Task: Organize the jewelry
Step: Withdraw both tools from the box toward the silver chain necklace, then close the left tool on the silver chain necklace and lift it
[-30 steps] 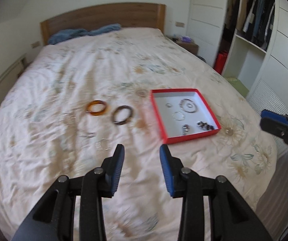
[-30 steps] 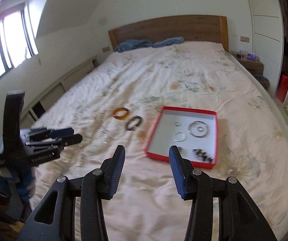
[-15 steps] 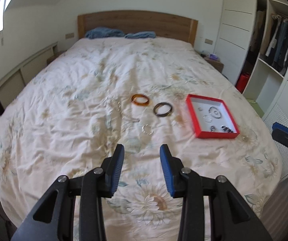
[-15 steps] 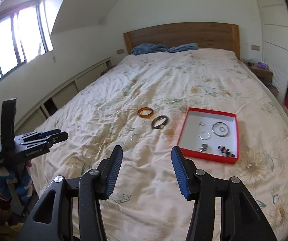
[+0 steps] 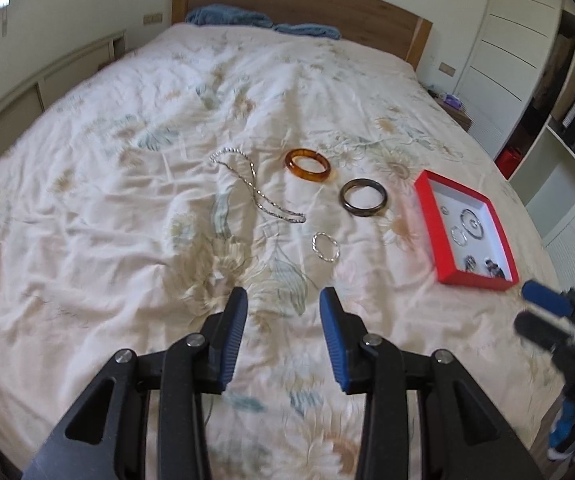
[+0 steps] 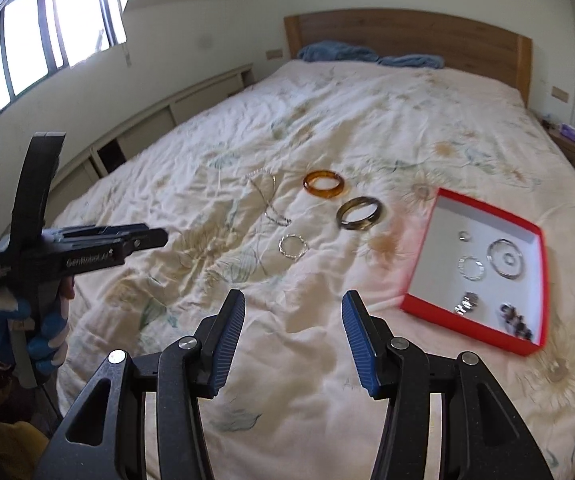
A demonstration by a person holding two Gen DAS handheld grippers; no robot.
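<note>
Both grippers nearer bed (image 5: 127, 184) | window (image 6: 35, 40): right view only

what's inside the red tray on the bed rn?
Inside the shallow red tray, on its white floor: a large silver ring, a thinner silver hoop, a tiny ring, a silver clasp piece and a dark beaded piece. Nothing covers them; blur hides finer detail.

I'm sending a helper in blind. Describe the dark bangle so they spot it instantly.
On the bed, find the red tray. The dark bangle lies on the quilt just left of it. Unlike the amber bangle behind it, it is brownish-black, and thicker than the silver ring nearby.
</note>
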